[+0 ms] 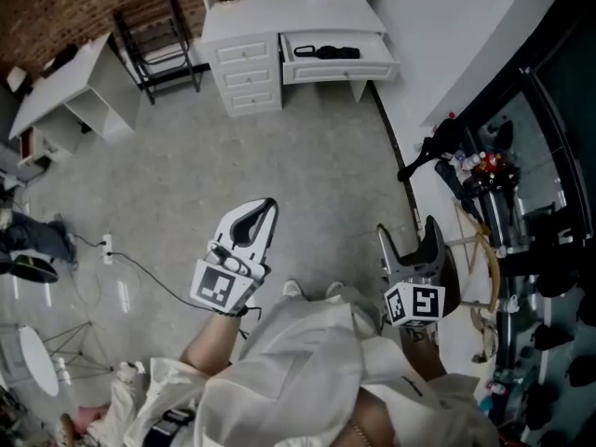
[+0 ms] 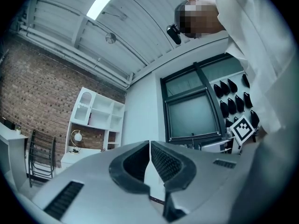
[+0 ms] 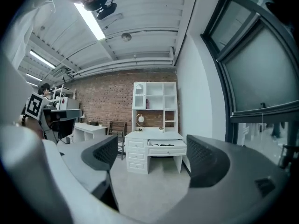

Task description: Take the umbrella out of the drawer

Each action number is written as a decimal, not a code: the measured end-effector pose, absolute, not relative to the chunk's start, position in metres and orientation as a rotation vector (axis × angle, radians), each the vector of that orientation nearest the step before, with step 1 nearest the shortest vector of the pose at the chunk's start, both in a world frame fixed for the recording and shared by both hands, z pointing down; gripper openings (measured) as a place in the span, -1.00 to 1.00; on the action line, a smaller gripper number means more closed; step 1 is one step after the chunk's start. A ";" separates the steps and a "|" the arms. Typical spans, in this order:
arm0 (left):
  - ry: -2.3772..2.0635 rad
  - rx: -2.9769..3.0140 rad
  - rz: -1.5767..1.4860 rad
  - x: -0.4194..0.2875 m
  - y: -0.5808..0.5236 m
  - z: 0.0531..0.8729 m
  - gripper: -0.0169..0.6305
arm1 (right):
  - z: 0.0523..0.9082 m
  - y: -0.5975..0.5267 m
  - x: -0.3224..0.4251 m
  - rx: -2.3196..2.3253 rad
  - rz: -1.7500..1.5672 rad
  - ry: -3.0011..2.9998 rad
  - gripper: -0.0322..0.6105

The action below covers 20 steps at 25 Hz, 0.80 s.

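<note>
A black folded umbrella [image 1: 326,52] lies in the open drawer [image 1: 337,67] of a white desk [image 1: 279,17] at the far end of the room. In the right gripper view the umbrella [image 3: 162,145] shows as a small dark shape in the same drawer [image 3: 167,149], straight ahead between the jaws. My right gripper [image 1: 408,237] [image 3: 152,155] is open with nothing between its fingers, well short of the desk. My left gripper [image 1: 268,207] [image 2: 149,146] is shut and empty, its tips touching. It points away from the desk, towards a window wall.
A black metal chair [image 1: 154,35] stands left of the desk, with a white side table [image 1: 65,87] further left. A power strip and cable [image 1: 107,247] lie on the grey floor. Dark equipment [image 1: 494,184] lines the right wall. A shelf hutch [image 3: 154,101] tops the desk.
</note>
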<state>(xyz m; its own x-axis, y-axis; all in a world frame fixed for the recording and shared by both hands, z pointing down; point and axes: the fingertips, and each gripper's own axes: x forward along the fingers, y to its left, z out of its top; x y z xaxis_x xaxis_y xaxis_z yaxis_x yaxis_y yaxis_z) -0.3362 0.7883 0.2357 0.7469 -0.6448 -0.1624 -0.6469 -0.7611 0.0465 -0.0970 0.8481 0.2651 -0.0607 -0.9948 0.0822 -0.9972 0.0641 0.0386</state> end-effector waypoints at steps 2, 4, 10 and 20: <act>1.072 -2.935 0.265 -0.340 0.787 0.238 -0.85 | 0.267 0.848 -0.099 2.103 0.055 -2.198 0.56; 1.059 -2.945 0.261 -0.341 0.785 0.240 -0.85 | 0.268 0.846 -0.102 2.086 0.048 -2.186 0.58; 1.031 -2.956 0.272 -0.334 0.775 0.242 -0.85 | 0.271 0.835 -0.104 2.065 0.047 -2.174 0.63; 1.057 -2.949 0.289 -0.325 0.737 0.239 -0.85 | 0.281 0.789 -0.097 2.021 0.081 -2.248 0.66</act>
